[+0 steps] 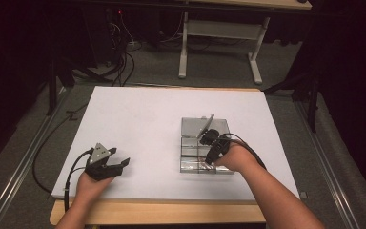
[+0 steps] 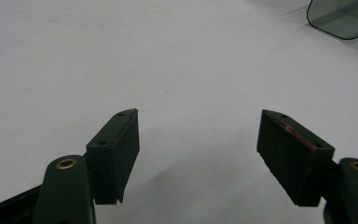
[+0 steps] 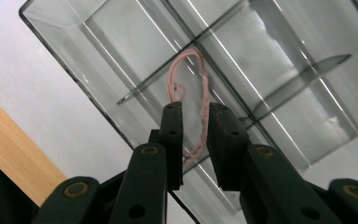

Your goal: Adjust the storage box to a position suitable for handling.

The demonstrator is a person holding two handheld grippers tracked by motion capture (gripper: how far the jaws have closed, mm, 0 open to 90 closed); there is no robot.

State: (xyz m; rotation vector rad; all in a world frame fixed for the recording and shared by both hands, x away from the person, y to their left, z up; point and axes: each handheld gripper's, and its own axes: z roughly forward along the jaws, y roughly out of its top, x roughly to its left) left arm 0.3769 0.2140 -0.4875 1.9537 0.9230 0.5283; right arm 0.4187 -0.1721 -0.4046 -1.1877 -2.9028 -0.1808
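**A:** so where's everything sitting right now?

**B:** The right claw is down over the clear plastic organizer box, which sits right of centre on the white bench. There's a pink twisted cord, looped at the top, running up between the two black jaws. The gap is narrow, but I honestly can't tell if the pads are pinching the cord or if it just lies between them.

**A:** and the cord is in which compartment?

**B:** In the right gripper view it lies along one of the box's dividers, loop end over the crossing of the walls. Can't say which cell it's really in, since everything's see-through.

**A:** anything in the way?

**B:** The divider walls are tight around the jaws, and in the high view a lid or flap sticks up tilted at the far part of the box.

**A:** left side?

**B:** The left claw rests near the left front of the bench, jaws spread wide with nothing in them, well apart from the box.
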